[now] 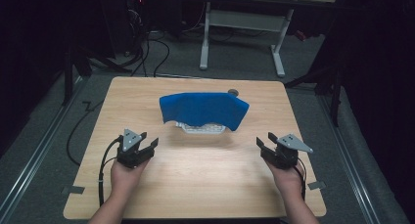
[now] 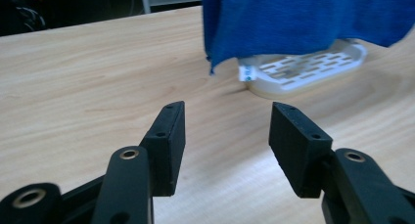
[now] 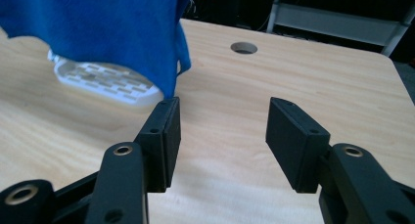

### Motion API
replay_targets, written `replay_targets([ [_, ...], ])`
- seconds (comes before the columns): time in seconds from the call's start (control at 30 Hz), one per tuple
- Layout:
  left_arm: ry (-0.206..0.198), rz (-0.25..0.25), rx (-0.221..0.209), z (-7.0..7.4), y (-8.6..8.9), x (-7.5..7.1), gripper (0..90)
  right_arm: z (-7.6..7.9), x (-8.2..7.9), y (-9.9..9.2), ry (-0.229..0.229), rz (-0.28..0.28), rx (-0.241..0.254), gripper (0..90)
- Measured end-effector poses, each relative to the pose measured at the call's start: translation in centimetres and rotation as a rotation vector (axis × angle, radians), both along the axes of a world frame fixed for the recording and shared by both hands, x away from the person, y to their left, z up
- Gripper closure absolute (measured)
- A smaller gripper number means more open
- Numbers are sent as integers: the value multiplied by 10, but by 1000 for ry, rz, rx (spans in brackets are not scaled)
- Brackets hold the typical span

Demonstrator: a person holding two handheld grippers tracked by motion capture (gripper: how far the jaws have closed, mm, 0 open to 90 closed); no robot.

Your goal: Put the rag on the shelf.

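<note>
A blue cloth (image 1: 204, 110) hangs draped over something at the middle of the wooden table (image 1: 195, 185), its lower edges loose above a white slotted tray (image 1: 203, 129). In the left gripper view the blue cloth (image 2: 298, 21) hangs over the white tray (image 2: 306, 70), with a small white tag (image 2: 247, 72) at its corner. My left gripper (image 1: 149, 140) is open with nothing between its jaws, to the left of the cloth and nearer me. My right gripper (image 1: 265, 141) is open with nothing between its jaws, to the right of it. The right gripper view has the cloth (image 3: 107, 33) and tray (image 3: 105, 82) up left.
A round cable hole (image 1: 233, 92) sits in the table just behind the cloth. Beyond the table stands a white desk frame (image 1: 242, 33) with cables (image 1: 147, 53) on the grey floor. Tape marks (image 1: 72, 190) lie beside the table's front corners.
</note>
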State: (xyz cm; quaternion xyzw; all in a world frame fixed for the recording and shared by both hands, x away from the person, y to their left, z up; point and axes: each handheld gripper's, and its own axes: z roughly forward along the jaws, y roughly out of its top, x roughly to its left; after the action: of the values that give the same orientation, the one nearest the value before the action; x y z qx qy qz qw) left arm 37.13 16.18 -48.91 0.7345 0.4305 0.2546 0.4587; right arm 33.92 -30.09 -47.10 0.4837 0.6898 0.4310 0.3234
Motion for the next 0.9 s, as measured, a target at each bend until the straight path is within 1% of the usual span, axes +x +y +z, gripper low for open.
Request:
replay_targets([
  [0.03,3,-12,7,-1,-2,-8,476,-2,-8,1,-3,-1,-4,466],
  [0.07,3,-12,7,-1,-2,-8,473,-2,-8,1,-3,-1,-4,466],
  [0.1,4,-20,8,-2,-4,-12,472,-4,-15,4,-5,9,-13,460],
  [0.13,5,-28,7,-3,-6,-16,472,-4,-15,4,-5,9,-13,460],
  [0.17,7,-36,10,-4,-8,-21,471,-5,-19,6,-8,12,-18,457],
  [0.2,17,-54,16,-7,-12,-28,466,-6,-27,10,-10,20,-21,450],
  [0.23,17,-54,16,-7,-12,-28,464,-6,-27,10,-10,20,-21,450],
  [0.27,26,-67,17,-9,-15,-32,464,-7,-30,12,-8,27,-19,446],
  [0.3,36,-79,21,-10,-19,-36,454,-8,-37,18,-2,40,-19,438],
  [0.33,40,-86,28,-11,-22,-39,454,-8,-37,18,-2,40,-19,438],
  [0.37,44,-94,23,-13,-26,-45,449,-9,-41,20,-1,42,-15,434],
  [0.43,68,-118,-5,-20,-34,-58,449,-15,-52,26,3,50,-3,431],
  [0.47,94,-139,-10,-25,-40,-65,451,-25,-63,32,22,55,7,438],
  [0.5,125,-188,5,-29,-53,-73,449,-29,-67,36,33,67,0,439],
  [0.53,125,-188,5,-29,-53,-73,446,-31,-69,39,46,82,-4,437],
  [0.57,124,-217,18,-29,-60,-77,446,-33,-71,43,53,104,-22,436],
  [0.6,112,-243,46,-30,-66,-80,446,-33,-71,43,53,104,-22,436],
  [0.63,106,-254,62,-31,-71,-82,445,-34,-72,47,45,120,-50,439],
  [0.67,106,-265,71,-31,-73,-82,445,-34,-73,49,39,128,-64,439],
  [0.7,114,-273,74,-33,-76,-81,444,-34,-72,51,40,129,-61,438],
  [0.73,108,-272,91,-33,-76,-80,443,-34,-71,51,42,129,-64,437],
  [0.83,101,-265,93,-33,-74,-79,441,-36,-70,50,49,127,-69,438],
  [0.9,109,-251,82,-33,-69,-77,441,-37,-70,48,54,120,-64,439],
])
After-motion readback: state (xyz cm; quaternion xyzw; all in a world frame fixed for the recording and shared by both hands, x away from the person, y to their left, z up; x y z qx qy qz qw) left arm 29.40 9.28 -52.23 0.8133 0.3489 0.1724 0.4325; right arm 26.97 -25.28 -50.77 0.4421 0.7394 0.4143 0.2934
